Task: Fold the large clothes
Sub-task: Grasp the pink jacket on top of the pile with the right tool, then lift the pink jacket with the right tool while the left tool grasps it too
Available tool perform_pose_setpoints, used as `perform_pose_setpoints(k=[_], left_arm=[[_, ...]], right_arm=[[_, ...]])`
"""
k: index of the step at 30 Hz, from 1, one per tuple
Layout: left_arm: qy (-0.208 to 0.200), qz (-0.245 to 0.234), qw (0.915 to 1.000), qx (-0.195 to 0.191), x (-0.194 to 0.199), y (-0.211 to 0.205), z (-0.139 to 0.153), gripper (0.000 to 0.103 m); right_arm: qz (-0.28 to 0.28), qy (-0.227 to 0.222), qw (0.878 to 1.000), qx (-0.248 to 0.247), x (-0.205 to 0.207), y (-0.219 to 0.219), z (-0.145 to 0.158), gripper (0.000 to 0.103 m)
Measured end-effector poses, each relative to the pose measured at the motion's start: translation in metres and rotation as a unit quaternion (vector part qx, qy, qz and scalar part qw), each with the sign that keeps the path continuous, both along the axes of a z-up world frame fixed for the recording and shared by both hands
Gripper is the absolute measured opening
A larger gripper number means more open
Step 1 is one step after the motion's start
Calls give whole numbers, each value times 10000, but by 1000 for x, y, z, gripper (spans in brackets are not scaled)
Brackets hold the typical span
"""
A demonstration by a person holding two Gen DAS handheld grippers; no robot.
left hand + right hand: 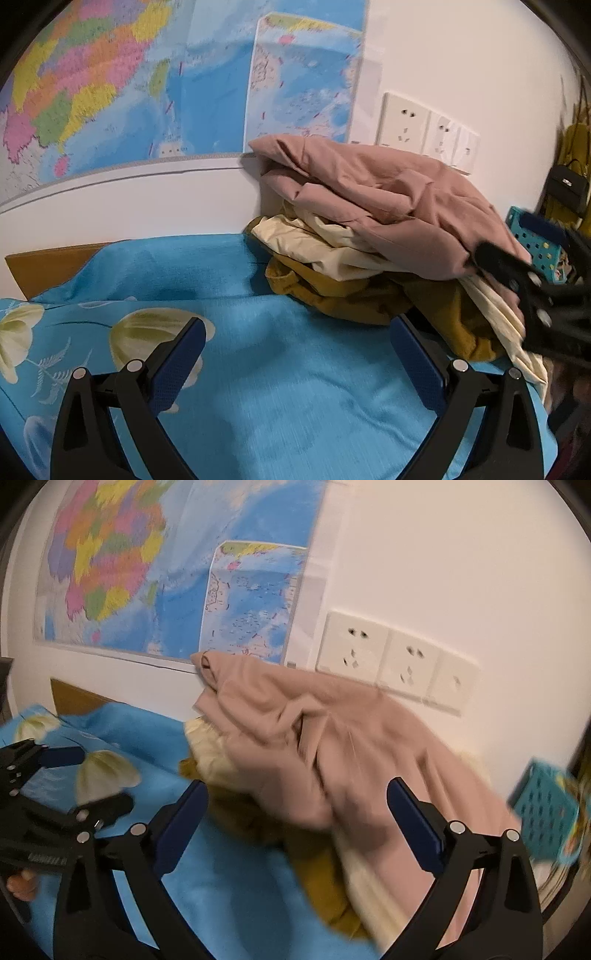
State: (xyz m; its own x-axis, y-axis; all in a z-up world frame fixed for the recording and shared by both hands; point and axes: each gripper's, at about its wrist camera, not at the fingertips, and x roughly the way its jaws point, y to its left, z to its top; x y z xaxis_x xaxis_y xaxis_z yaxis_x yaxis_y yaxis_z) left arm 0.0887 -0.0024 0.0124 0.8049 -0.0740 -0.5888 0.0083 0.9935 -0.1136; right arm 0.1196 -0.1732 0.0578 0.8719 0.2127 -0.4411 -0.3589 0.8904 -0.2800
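- I count three garments in the heap: one dusty-pink garment (388,206) (314,746) on top, one cream garment (314,243) (207,746) under it, one mustard garment (351,299) (325,886) at the bottom.
- I have two grippers: my left gripper (295,354) (74,775) and my right gripper (295,819) (517,266), each one with two fingers with blue pads.
- One blue bedsheet with flowers (277,387) (229,886) lies below.
- One wall map (166,74) (166,572) hangs on the wall.
- Three white wall plates (424,125) (399,661) stand in one row; two of them are sockets, the third one I cannot tell.
- One turquoise perforated basket (535,243) (546,812).
- One black handbag (567,186), seen only from my left wrist.
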Motion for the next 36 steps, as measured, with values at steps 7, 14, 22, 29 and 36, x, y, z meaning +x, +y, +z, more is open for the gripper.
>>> perform_pose_setpoints(k=[7,14,22,29,36], left_arm=[[106,133,9999,-18,26,9,-10,96],[258,191,9995,52,44,15,-25,96],[211,238,9994,114,59,22,-27,96],[133,146,9997,163,67,23,-24,96],[8,-200,9997,-172,73,31,-22,96]], right_arm=[[464,63,9931,-1078,66,52,-20,73],[644,448,9893,-1228,99,53,-20,17],[745,312,9915,-1016,96,40,3,42],[621,626,9879,-1278,121,66,-22,18],[390,-187,9991,32,85,-4,92,13]])
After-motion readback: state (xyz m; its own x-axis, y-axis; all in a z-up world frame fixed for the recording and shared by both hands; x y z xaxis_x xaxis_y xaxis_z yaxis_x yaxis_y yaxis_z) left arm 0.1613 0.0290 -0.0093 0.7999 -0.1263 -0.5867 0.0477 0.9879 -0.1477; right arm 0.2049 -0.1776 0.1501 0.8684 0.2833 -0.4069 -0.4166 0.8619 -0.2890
